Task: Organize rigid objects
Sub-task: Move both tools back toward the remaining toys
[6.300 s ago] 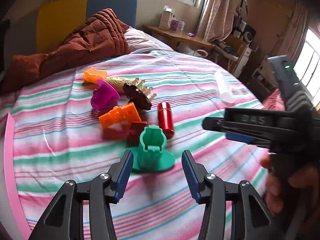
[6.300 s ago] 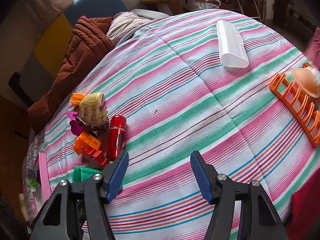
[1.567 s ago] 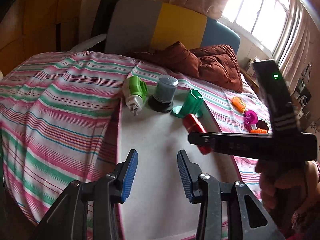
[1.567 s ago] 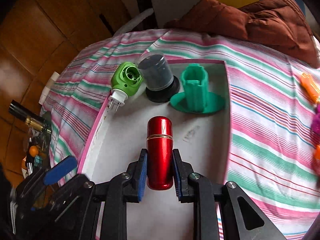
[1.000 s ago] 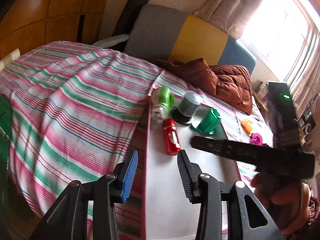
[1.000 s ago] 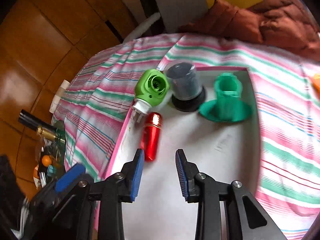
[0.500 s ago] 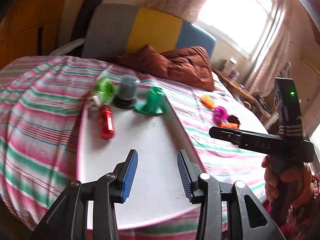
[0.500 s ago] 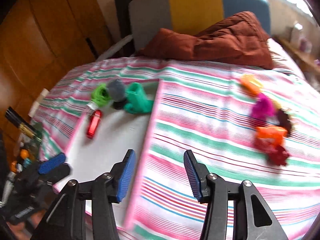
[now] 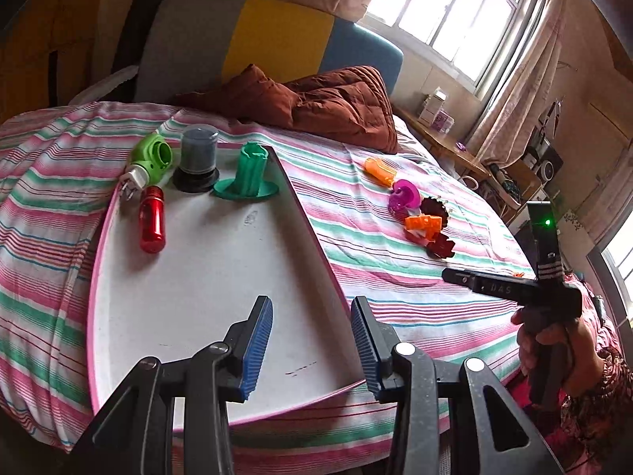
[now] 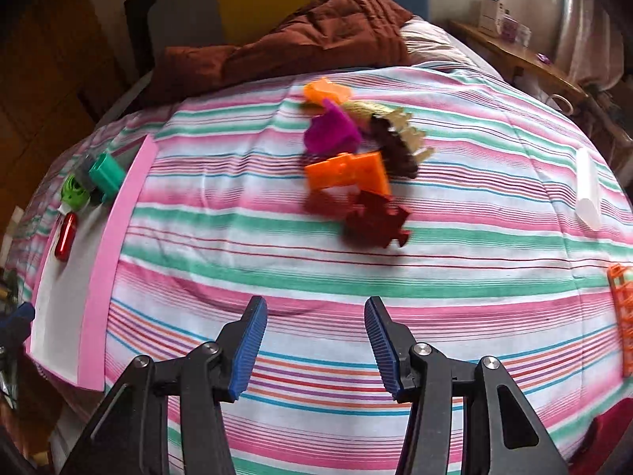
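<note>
A white tray with a pink rim (image 9: 205,277) lies on the striped bed. At its far end stand a green plug-in (image 9: 150,158), a grey capped jar (image 9: 196,158) and a green holder (image 9: 249,174), with a red cylinder (image 9: 151,219) lying beside them. My left gripper (image 9: 312,340) hovers open over the tray's near end, holding nothing. My right gripper (image 10: 314,344) is open over the bedspread, facing a blurred pile: an orange block (image 10: 348,174), a dark red piece (image 10: 376,217), a magenta piece (image 10: 332,132) and a brown comb-like piece (image 10: 395,150). The tray (image 10: 99,277) is at its left.
A brown quilt (image 9: 316,107) is bunched at the head of the bed. A white tube (image 10: 587,190) lies at the right, and an orange rack (image 10: 623,308) at the right edge. A hand (image 9: 554,340) holds the right gripper's body. A wooden desk (image 9: 447,138) stands by the window.
The right gripper let go of the red cylinder on the tray, opened wider and swung right toward the pile. The left gripper's view turned right along the tray.
</note>
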